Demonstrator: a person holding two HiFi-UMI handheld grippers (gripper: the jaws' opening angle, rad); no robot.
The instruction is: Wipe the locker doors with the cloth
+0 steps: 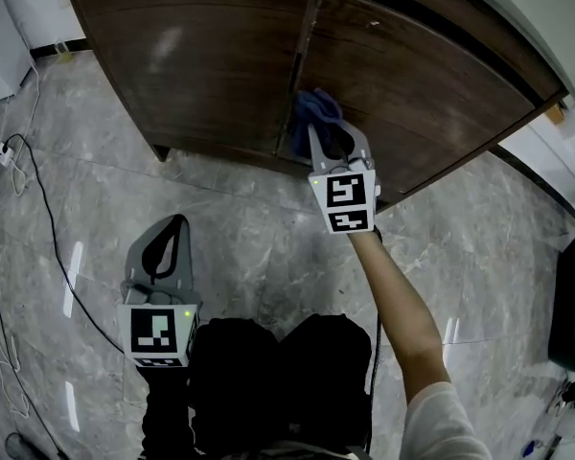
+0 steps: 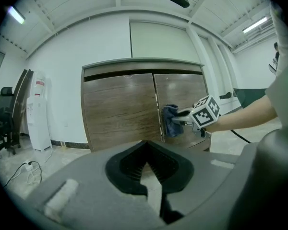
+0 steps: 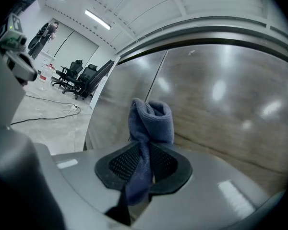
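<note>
The brown wooden locker has a left door [image 1: 201, 56] and a right door [image 1: 431, 94]. My right gripper [image 1: 328, 134] is shut on a blue cloth [image 1: 316, 109] and holds it against the right door, just beside the seam between the doors. In the right gripper view the cloth [image 3: 151, 116] stands bunched up out of the jaws of the right gripper [image 3: 145, 150], with the door [image 3: 230, 109] close behind. My left gripper [image 1: 175, 224] hangs low and back from the locker, shut and holding nothing. The left gripper view shows the left gripper [image 2: 146, 169] and, beyond it, the cloth [image 2: 170, 120] on the door.
A black cable [image 1: 38, 209] and a plug strip [image 1: 4, 151] lie on the grey marble floor at the left. A white unit [image 2: 38, 114] and office chairs [image 2: 2, 123] stand left of the locker. A dark object [image 1: 570, 305] is at the right edge.
</note>
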